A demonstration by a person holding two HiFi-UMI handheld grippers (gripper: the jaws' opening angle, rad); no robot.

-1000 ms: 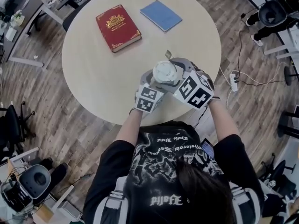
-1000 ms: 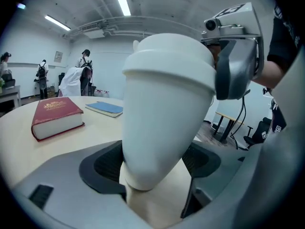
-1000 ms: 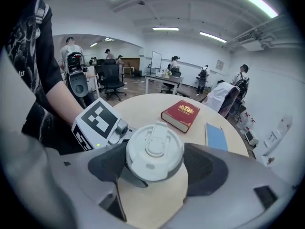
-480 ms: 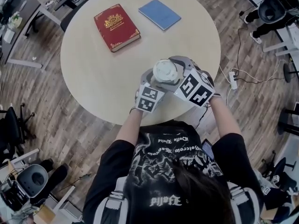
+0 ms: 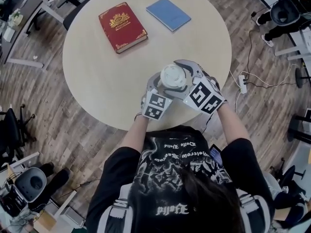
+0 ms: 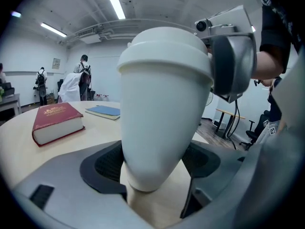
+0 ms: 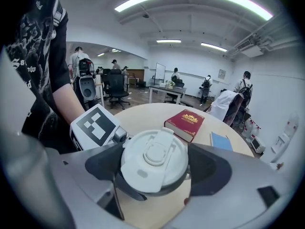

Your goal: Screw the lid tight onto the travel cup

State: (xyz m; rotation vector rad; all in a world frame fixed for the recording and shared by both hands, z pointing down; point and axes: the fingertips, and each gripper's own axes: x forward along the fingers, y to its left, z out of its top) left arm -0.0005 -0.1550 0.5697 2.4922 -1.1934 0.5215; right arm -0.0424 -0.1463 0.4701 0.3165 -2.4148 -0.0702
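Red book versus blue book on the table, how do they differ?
The red book is thick with a gold emblem; the blue book is thin and plain. In the head view the red book lies left of the blue book. Both lie closed, flat on the table.

White travel cup (image 6: 162,123) upright, white lid (image 7: 152,161) on top

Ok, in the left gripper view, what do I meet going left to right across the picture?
Red book → blue notebook → travel cup → right gripper's finger beside the lid; those jaws have just been opening, lid between them.
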